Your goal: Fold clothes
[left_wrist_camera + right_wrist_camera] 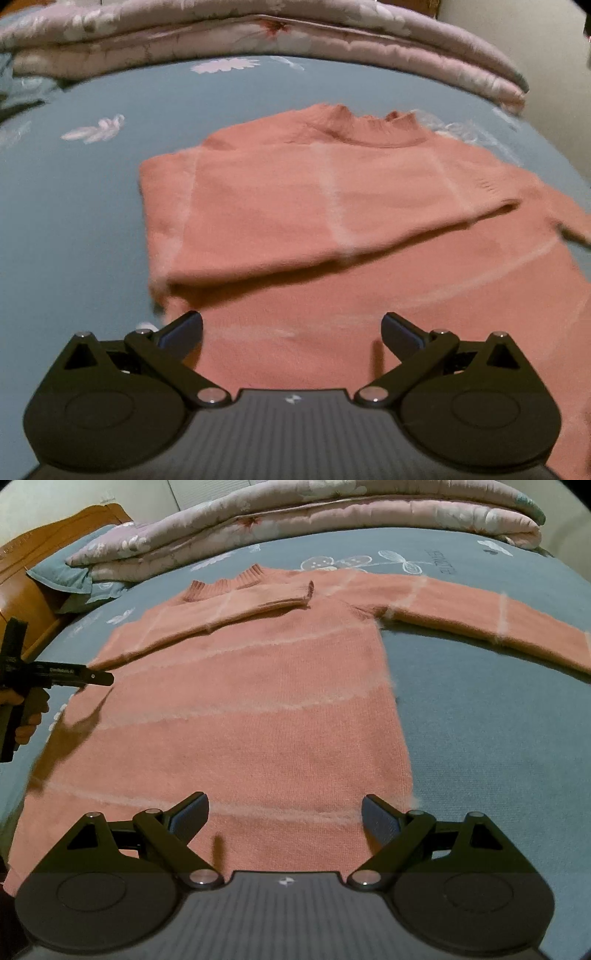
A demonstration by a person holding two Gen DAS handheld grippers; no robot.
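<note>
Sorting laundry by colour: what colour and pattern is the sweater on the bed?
Salmon pink sweater crossed by thin pale stripes forming a loose grid; clearest in the right wrist view.

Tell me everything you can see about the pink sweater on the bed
The pink sweater is a fuzzy knit with thin pale stripes and a ribbed high collar. It lies flat on the blue bedsheet, collar toward the folded quilt. One sleeve is already folded across the chest; the other sleeve still stretches out sideways on the sheet. The left gripper hovers at the folded side's edge; whether it touches is unclear. The right gripper is open near the hem.
</note>
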